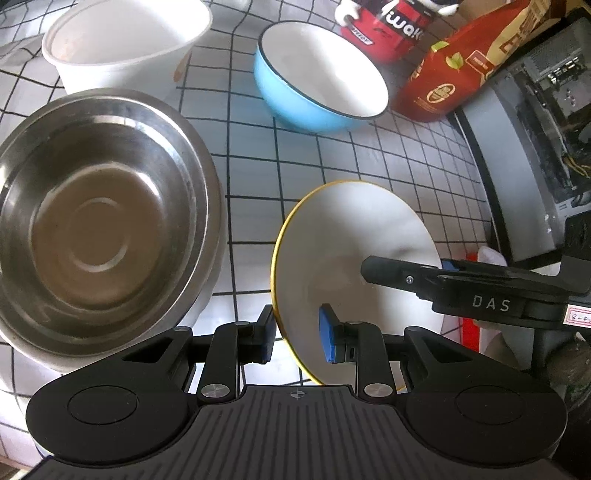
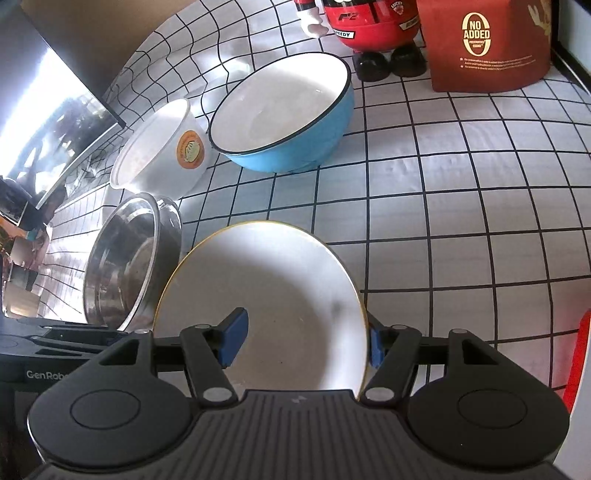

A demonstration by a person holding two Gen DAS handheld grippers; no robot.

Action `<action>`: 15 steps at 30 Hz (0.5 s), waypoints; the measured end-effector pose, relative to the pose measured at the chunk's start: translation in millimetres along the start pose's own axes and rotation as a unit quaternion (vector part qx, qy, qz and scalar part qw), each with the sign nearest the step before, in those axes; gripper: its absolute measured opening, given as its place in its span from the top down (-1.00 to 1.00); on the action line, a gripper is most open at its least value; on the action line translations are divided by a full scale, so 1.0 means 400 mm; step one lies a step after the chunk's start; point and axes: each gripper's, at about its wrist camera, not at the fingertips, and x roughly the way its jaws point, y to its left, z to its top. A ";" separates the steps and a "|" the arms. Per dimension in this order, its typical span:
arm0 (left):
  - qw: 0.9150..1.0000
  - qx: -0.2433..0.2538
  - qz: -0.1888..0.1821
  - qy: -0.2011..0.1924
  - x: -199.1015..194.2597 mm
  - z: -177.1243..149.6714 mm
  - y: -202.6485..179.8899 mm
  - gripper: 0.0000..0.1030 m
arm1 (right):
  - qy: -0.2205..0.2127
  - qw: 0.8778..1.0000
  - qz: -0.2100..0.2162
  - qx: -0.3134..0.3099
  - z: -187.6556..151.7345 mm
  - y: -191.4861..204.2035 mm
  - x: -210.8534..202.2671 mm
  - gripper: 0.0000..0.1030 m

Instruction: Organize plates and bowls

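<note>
A white bowl with a yellow rim [image 1: 351,236] [image 2: 280,295] is held tilted above the checked tablecloth. My left gripper [image 1: 299,338] straddles its left rim with blue pads on either side, a gap showing. My right gripper [image 2: 301,341] straddles its right rim, one pad inside, one outside; in the left wrist view its finger [image 1: 402,275] reaches over the bowl. A steel bowl [image 1: 99,221] [image 2: 125,262] sits left. A blue bowl [image 1: 317,77] [image 2: 284,114] and a white paper bowl [image 1: 125,48] [image 2: 162,147] stand behind.
A red figurine [image 2: 373,33] and a red-brown paper bag [image 2: 484,48] stand at the back of the tablecloth [image 2: 443,192]. A grey machine [image 1: 535,140] lies to the right in the left wrist view. A red object [image 2: 581,362] is at the right edge.
</note>
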 end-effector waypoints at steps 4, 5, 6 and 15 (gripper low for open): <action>1.000 0.006 0.001 -0.012 0.001 0.003 -0.003 0.44 | -0.002 1.000 -0.016 -0.007 -0.009 0.005 -0.003 -0.26; 1.000 0.007 0.001 -0.014 0.003 0.006 -0.004 0.44 | -0.001 1.000 -0.018 -0.007 -0.011 0.005 -0.004 -0.26; 1.000 0.009 0.001 -0.017 0.004 0.009 -0.006 0.43 | -0.001 1.000 -0.020 -0.005 -0.010 0.003 -0.005 -0.26; 0.999 0.042 -0.021 0.003 0.008 0.029 -0.027 0.42 | -0.015 0.999 -0.045 0.014 0.007 -0.024 -0.042 -0.43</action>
